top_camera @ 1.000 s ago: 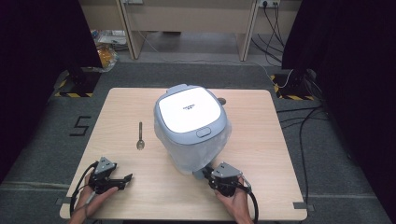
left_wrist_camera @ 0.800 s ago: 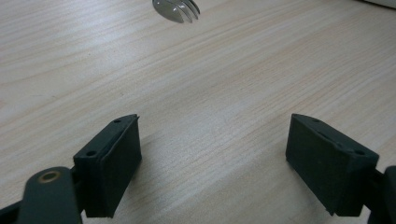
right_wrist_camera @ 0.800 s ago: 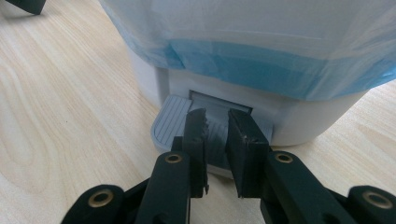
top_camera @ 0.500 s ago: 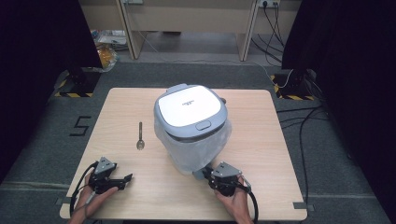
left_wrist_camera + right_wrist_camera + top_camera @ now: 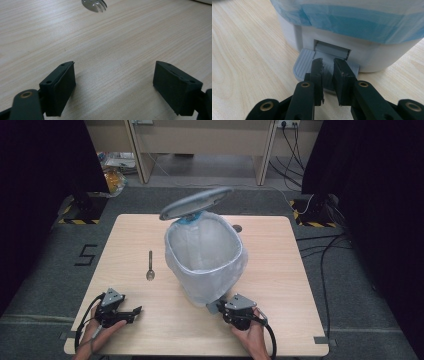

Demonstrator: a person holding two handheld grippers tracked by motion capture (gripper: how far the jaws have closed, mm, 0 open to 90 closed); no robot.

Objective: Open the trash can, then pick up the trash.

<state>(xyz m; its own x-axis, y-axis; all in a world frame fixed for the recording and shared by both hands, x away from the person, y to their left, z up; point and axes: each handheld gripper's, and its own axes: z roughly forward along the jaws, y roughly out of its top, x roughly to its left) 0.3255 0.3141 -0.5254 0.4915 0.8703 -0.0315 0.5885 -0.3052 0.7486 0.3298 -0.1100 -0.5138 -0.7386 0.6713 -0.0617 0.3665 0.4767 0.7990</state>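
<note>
A white pedal bin [image 5: 205, 255] lined with a pale blue bag [image 5: 352, 22] stands mid-table, its grey lid [image 5: 196, 203] swung up and back. My right gripper [image 5: 226, 309] sits at the bin's near foot. In the right gripper view its shut jaws [image 5: 328, 62] rest tip-down on the ribbed grey pedal [image 5: 304, 66], with nothing held between them. My left gripper [image 5: 134, 312] lies near the front left edge, jaws wide open [image 5: 115, 72] over bare wood. A metal utensil [image 5: 149, 266] lies left of the bin; its slotted head [image 5: 94, 3] is ahead of the left jaws.
The wooden table [image 5: 280, 270] has its front edge just behind both hands. A small dark round spot [image 5: 237, 228] sits behind the bin at the right. Black cables [image 5: 320, 245] trail on the floor to the right, and a floor mark "5" [image 5: 87, 255] is at the left.
The bin's lid has swung from flat shut to fully raised, exposing the bag-lined inside. The right gripper stays at the pedal; the left gripper has not moved.
</note>
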